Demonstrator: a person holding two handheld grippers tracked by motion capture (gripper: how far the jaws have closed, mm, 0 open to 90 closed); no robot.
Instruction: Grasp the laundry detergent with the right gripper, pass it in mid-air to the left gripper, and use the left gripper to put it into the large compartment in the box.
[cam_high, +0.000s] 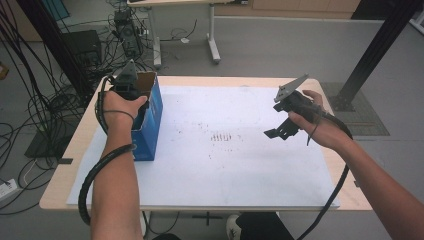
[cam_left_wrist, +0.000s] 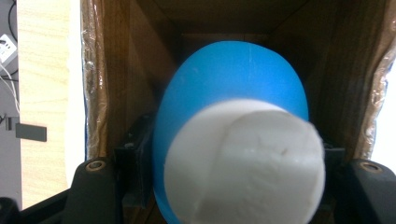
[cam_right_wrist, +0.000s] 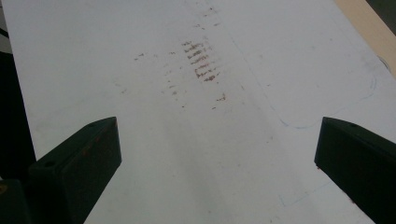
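Left gripper (cam_high: 131, 86) is hanging over the open top of the box (cam_high: 150, 117) at the table's (cam_high: 260, 80) far-left corner, jaws clamped on a blue-and-white piece (cam_left_wrist: 233, 154). It looks like a blue rounded cap on a white cylindrical stub, though I can't identify it beyond that. Likely it's being lowered in or lifted out; hard to say which. In the left gripper view its long axis is running along the jaws, blue end pointing down into the cardboard interior, white flat end facing back up at the camera. Right gripper (cam_high: 280, 131) is idling over the white sheet (cam_high: 240, 170) on the right side, jaws spread wide and holding nothing, probably parked clear so the left has room.
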